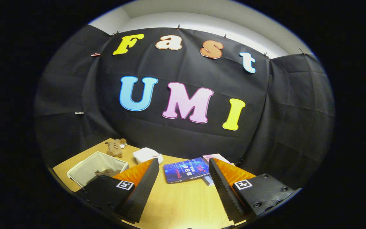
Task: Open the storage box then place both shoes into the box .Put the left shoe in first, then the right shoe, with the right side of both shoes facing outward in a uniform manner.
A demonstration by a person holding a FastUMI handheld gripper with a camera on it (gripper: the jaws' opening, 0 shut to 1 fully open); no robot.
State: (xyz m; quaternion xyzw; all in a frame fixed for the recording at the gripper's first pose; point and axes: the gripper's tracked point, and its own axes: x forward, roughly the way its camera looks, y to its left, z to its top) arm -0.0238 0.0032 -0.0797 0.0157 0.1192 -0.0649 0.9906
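Gripper view: your tool point(183, 178) hangs spread wide over the desk point(176, 203), holding nothing. Left of the blue book point(186, 170), an open white bin point(97, 165) holds something brownish; shoes and progress can't be judged.

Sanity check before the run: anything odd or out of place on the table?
Nothing spilled or damaged. The blue book lies askew on another book. A plush toy lies beyond the white bin, a white cloth bundle beside it. Gripper fingers open, holding nothing.
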